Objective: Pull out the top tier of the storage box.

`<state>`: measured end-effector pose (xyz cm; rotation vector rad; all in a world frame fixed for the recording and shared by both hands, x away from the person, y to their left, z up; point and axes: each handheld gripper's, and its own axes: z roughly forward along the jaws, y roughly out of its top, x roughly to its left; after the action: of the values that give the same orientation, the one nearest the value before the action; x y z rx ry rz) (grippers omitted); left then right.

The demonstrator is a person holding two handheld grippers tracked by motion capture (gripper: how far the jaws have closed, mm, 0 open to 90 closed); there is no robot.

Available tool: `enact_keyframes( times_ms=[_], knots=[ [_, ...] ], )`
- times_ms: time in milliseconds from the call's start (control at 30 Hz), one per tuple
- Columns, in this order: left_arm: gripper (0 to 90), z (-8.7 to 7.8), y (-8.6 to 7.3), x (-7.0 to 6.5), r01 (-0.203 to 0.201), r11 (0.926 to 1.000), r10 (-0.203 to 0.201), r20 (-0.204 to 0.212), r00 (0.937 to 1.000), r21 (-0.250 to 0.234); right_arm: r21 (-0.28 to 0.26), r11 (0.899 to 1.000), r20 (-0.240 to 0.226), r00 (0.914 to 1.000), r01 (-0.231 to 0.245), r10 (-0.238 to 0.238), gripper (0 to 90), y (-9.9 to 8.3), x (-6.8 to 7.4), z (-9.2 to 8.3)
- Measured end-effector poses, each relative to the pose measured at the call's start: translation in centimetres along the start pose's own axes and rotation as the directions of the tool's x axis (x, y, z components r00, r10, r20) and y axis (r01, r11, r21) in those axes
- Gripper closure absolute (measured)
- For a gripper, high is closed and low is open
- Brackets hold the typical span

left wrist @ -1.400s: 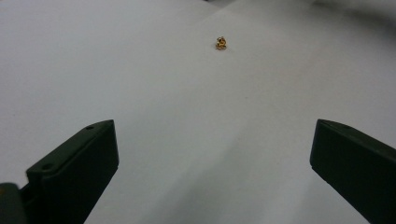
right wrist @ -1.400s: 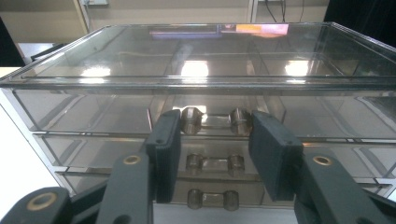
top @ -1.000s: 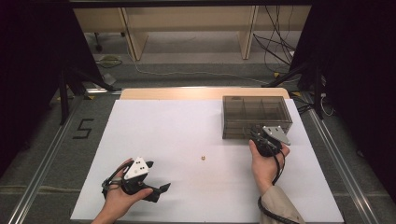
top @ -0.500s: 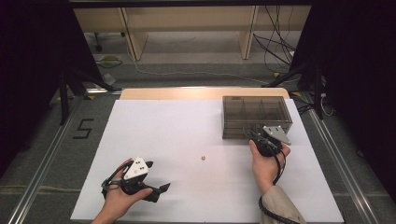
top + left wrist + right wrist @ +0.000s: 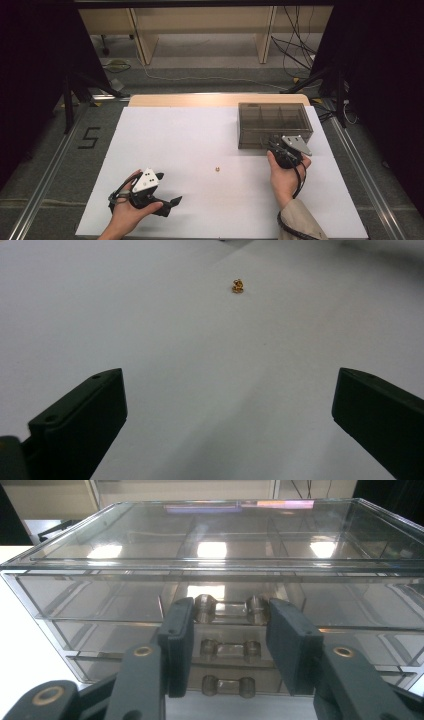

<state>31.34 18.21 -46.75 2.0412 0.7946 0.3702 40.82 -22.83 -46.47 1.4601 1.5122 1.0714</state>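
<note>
A small gold bit (image 5: pixel 217 169) lies alone on the white table top (image 5: pixel 190 135). It sits ahead of my left gripper (image 5: pixel 169 189), whose black jaws stand wide apart and open with nothing between them. In the left gripper view the gold bit (image 5: pixel 238 285) is well beyond my left gripper (image 5: pixel 230 405). A smoky clear drawer box (image 5: pixel 274 122) stands at the back right. My right gripper (image 5: pixel 274 145) is at its front. In the right gripper view my right gripper (image 5: pixel 230 615) has its pads pressed on both ends of the top drawer's handle (image 5: pixel 231 607), with two more handles below.
A wooden strip (image 5: pixel 215 100) runs along the table's far edge. Metal rails (image 5: pixel 45 185) flank the table on the floor, and a "5" mark (image 5: pixel 90 137) is on the left. Cables (image 5: pixel 295 45) and furniture legs stand beyond the table.
</note>
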Motion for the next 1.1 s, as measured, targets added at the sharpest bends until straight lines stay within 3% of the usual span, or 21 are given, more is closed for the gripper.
enact_keyframes(
  times_ms=[1100],
  knots=[
    [1.1, -0.05, -0.01, 0.01, -0.002, 1.0000, 0.002, -0.001, 1.0000, 0.000, 0.004, 1.000, -0.001, 1.0000, 0.007, -0.007, 55.5, -0.25, 0.04, -0.72]
  ],
)
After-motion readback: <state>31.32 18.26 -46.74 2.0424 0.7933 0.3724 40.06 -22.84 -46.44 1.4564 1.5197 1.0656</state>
